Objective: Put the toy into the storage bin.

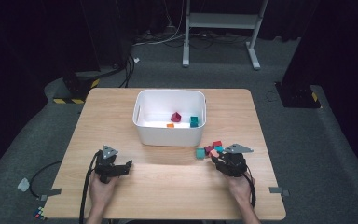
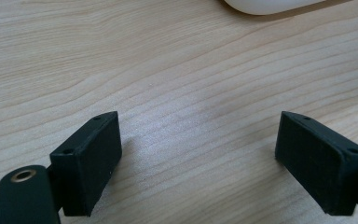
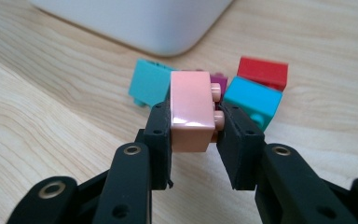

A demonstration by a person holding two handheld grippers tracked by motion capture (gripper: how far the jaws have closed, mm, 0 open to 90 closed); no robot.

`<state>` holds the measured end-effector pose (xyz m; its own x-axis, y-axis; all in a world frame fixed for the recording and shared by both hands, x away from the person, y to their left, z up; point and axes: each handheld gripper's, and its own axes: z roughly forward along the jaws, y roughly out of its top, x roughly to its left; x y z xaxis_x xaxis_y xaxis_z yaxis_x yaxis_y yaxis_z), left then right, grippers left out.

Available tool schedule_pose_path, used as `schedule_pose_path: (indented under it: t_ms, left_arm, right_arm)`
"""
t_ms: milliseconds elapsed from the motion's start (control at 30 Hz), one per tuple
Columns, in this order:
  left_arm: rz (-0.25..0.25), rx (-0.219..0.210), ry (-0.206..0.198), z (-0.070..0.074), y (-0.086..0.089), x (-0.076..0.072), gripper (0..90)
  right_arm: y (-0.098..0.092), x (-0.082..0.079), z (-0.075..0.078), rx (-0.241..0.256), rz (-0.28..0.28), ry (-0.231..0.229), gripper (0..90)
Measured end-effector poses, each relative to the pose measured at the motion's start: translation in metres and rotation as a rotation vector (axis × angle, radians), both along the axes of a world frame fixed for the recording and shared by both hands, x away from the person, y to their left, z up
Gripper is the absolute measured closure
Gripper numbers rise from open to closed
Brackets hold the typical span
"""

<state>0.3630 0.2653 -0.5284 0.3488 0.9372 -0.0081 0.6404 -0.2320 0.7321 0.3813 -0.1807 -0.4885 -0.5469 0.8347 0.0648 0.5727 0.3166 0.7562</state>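
My right gripper (image 3: 195, 126) is shut on a pink brick (image 3: 192, 109), held on its side with the studs facing the right jaw. Just beyond it on the table lie a teal brick (image 3: 149, 83), a second teal brick (image 3: 253, 99), a magenta brick (image 3: 220, 83) and a red brick (image 3: 263, 71). In the high view that gripper (image 1: 216, 157) sits at the table's front right beside this small pile (image 1: 209, 149). My left gripper (image 2: 198, 154) hovers open over bare wood, at the front left (image 1: 123, 167) in the high view.
A white bin (image 1: 168, 135) stands at the table's middle back, holding a dark red block (image 1: 175, 116), a teal block (image 1: 194, 122) and an orange piece (image 1: 170, 125). Its rounded corner (image 3: 135, 23) is close beyond the bricks. Cables trail from both grippers.
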Motion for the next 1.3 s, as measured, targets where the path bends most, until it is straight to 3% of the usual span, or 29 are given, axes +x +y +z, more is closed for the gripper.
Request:
schedule_pose_path:
  t_ms: [133,800,1300]
  left_arm:
    - [0.0,0.0,0.0,0.0,0.0,0.0,14.6]
    - [0.0,-0.001,0.0,0.0,0.0,0.0,14.6]
    - [0.0,0.0,0.0,0.0,0.0,0.0,14.6]
  right_arm:
    - [0.001,0.0,0.012,-0.013,0.019,-0.024,66.1]
    - [0.005,0.01,0.062,0.075,0.061,-0.056,66.0]
    - [0.007,0.019,0.102,0.09,0.073,-0.087,66.1]
